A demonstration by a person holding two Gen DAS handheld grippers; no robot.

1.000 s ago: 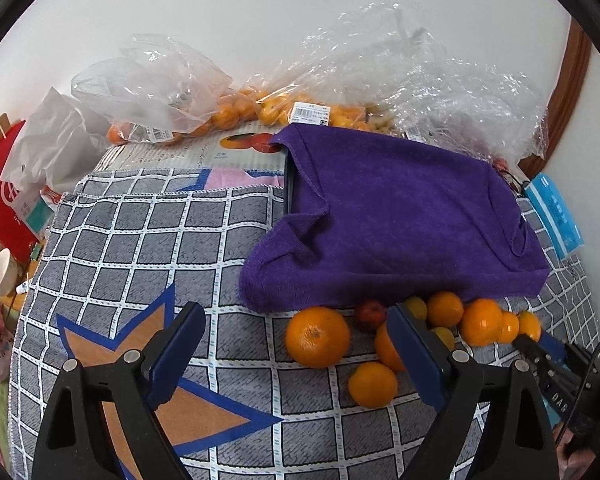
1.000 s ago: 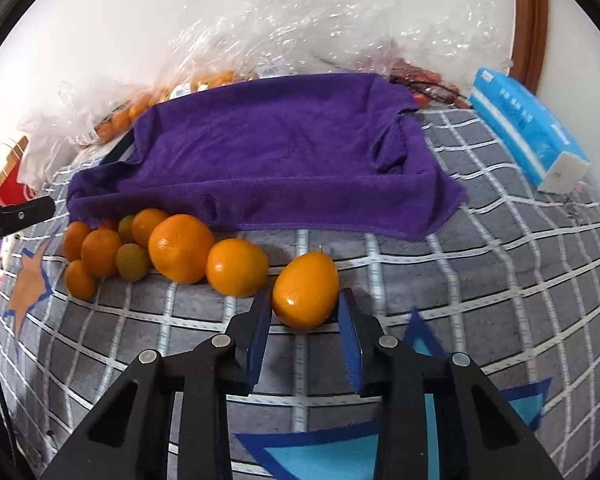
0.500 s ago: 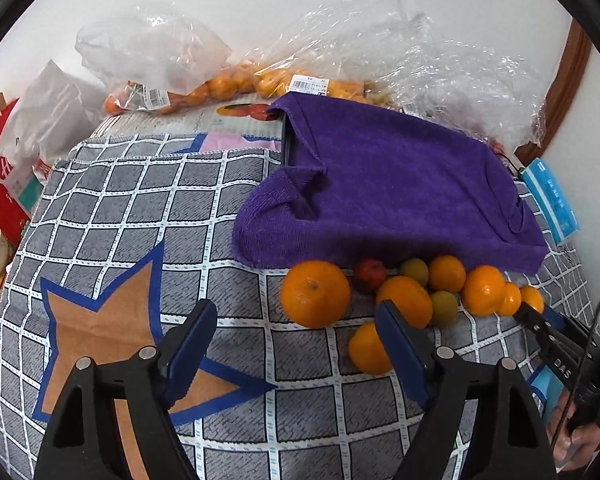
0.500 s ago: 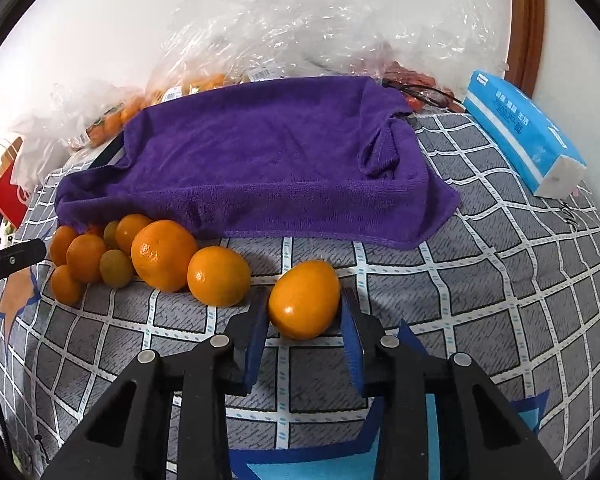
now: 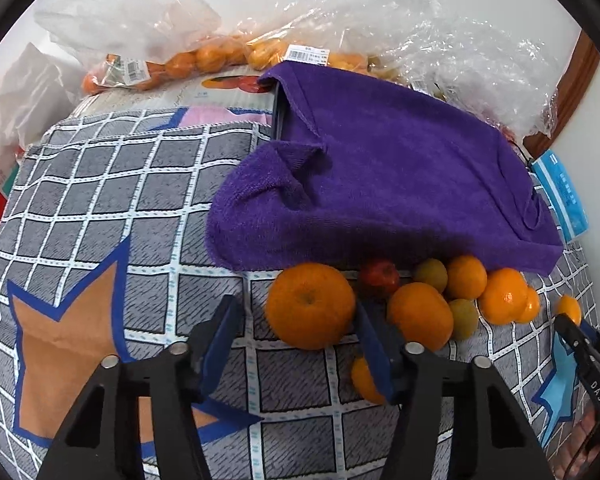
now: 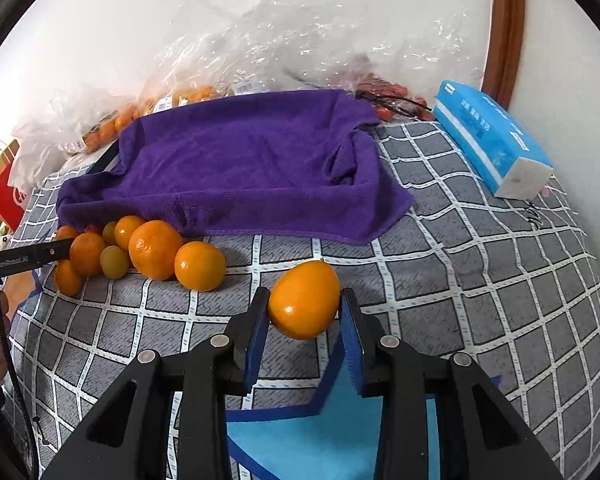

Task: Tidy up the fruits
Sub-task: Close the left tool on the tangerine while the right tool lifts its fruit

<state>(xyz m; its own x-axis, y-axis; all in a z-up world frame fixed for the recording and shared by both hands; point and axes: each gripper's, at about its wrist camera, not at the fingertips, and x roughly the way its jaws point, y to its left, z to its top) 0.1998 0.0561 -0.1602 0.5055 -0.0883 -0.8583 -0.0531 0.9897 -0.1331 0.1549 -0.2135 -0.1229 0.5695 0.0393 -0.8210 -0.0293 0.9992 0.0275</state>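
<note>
- Grey checked cloth (image 5: 112,200) covers the desk, with a white wall behind and clear bags of fruit (image 5: 204,56) heaped along the far edge.
- A purple towel (image 5: 380,184) lies across the middle; a blue tissue pack (image 6: 492,140) sits off to one side of it.
- Loose fruit is bunched along the towel's near edge: several oranges, two small greenish fruits and one red fruit (image 5: 379,276).
- The left hand-held gripper (image 5: 296,332) points down at the big orange (image 5: 310,306). Its jaws are closing with the orange between them; the one pad is at the orange's side, the other still stands clear, so there is no grip yet.
- The right hand-held gripper (image 6: 303,312) is pinching a smooth oval orange (image 6: 304,300), which sits apart from the pile (image 6: 140,252).
- The step in hand looks like a two-handed pick-up, one fruit per side.
- Next, the left likely needs to finish squeezing squarely on the orange's widest part, since a round fruit could roll toward its neighbours.
- Where the fruit should go is not evident; the towel is a likely spot.
</note>
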